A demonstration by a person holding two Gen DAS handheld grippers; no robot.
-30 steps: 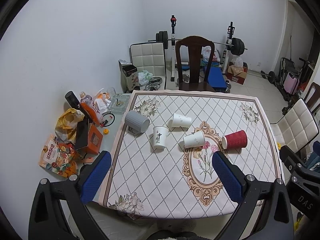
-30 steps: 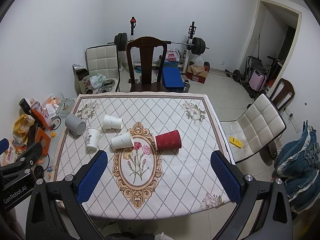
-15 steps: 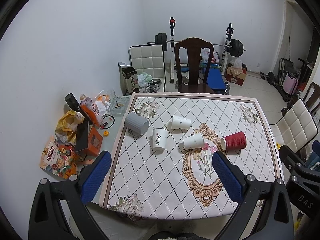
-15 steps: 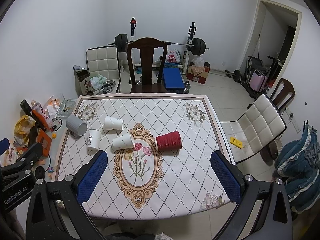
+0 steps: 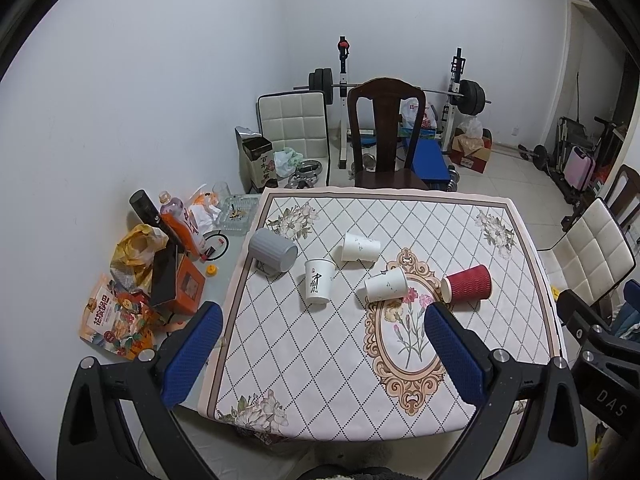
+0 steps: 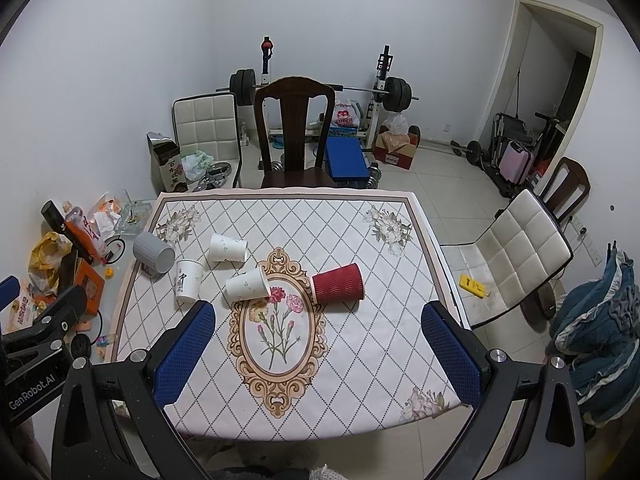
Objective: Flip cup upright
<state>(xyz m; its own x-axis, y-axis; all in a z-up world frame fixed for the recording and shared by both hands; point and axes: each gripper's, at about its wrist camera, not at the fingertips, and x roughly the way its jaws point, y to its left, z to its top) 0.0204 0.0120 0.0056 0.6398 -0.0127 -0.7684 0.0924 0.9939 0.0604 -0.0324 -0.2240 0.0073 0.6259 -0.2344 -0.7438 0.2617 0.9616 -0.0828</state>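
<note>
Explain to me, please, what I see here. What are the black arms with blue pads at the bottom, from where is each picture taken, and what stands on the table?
There is no robot. A person holds one two-finger gripper in each hand, and a fisheye camera on each looks forward along its fingers. One picture comes from the left gripper, the other from the right gripper. The blue pads are the fingers' insides. Both grippers are open and hold nothing.

On the table are five cups: a grey cup, two white cups and a red cup lie on their sides, and one printed white cup stands with its wide mouth up. Those lying await turning upright.
</note>
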